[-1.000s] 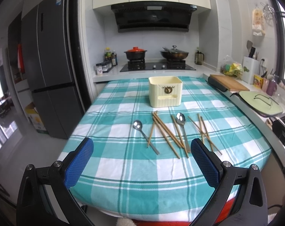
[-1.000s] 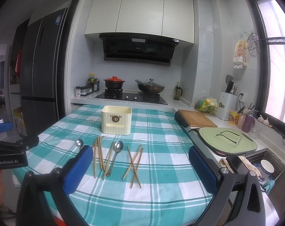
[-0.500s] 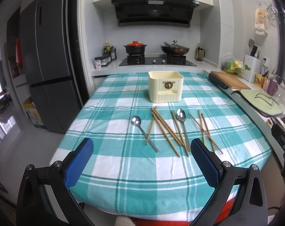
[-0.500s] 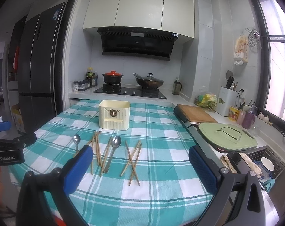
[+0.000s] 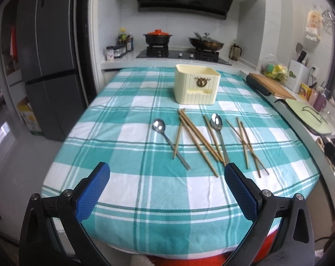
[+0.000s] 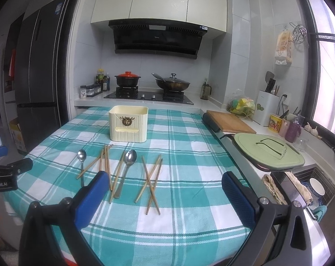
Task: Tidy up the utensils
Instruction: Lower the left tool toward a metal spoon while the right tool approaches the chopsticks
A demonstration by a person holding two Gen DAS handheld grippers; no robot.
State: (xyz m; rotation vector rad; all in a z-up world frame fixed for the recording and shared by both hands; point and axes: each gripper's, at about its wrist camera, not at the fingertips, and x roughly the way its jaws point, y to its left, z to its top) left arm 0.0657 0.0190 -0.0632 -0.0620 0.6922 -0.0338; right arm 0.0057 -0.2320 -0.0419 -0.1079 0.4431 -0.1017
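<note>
A cream utensil holder [image 5: 196,87] [image 6: 128,124] stands upright on the teal checked tablecloth [image 5: 127,184]. In front of it lie two metal spoons [image 5: 159,126] [image 5: 216,120] and several wooden chopsticks [image 5: 197,138] [image 6: 153,178], loosely crossed. My left gripper [image 5: 167,178] is open over the near edge of the table, short of the utensils, with nothing between its blue pads. My right gripper [image 6: 164,184] is also open and empty, hovering near the right-hand chopsticks. The left gripper's black body shows at the left edge of the right wrist view.
A stove with a red-lidded pot [image 6: 127,78] and a wok [image 6: 173,84] lies behind the table. To the right are a wooden cutting board [image 6: 230,123], a green board with glasses [image 6: 269,153] and a sink [image 6: 311,188]. A dark fridge [image 5: 47,66] stands left.
Both grippers have moved forward and tilted down toward the table; the utensils now sit closer and larger in both views. Nothing on the table has moved.
</note>
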